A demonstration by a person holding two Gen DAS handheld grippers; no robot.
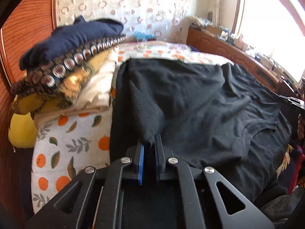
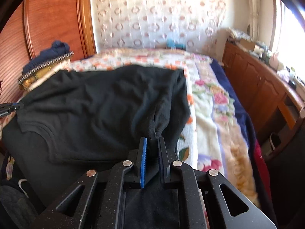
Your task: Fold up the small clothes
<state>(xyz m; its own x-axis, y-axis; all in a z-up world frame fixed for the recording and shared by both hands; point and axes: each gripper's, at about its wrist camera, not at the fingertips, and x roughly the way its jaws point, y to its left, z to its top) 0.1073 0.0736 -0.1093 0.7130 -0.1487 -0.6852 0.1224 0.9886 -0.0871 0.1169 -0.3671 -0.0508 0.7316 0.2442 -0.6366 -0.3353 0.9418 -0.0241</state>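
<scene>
A black T-shirt (image 1: pixel 200 103) lies spread on the bed, neckline toward me; it also shows in the right wrist view (image 2: pixel 91 103). My left gripper (image 1: pixel 150 143) is shut on a pinched fold at the shirt's left side and lifts it a little. My right gripper (image 2: pixel 152 139) is shut on a pinched fold at the shirt's right side. The right gripper's tip shows at the far right of the left wrist view (image 1: pixel 293 101). The left gripper's tip shows at the far left of the right wrist view (image 2: pixel 11 107).
A stack of folded clothes and cushions (image 1: pixel 63 70) sits on the bed's left, by the wooden wall. The bed has an orange-print cover (image 1: pixel 63 143) and a floral blanket (image 2: pixel 215 105). A wooden cabinet (image 2: pixel 257 84) with clutter runs along the right under the window.
</scene>
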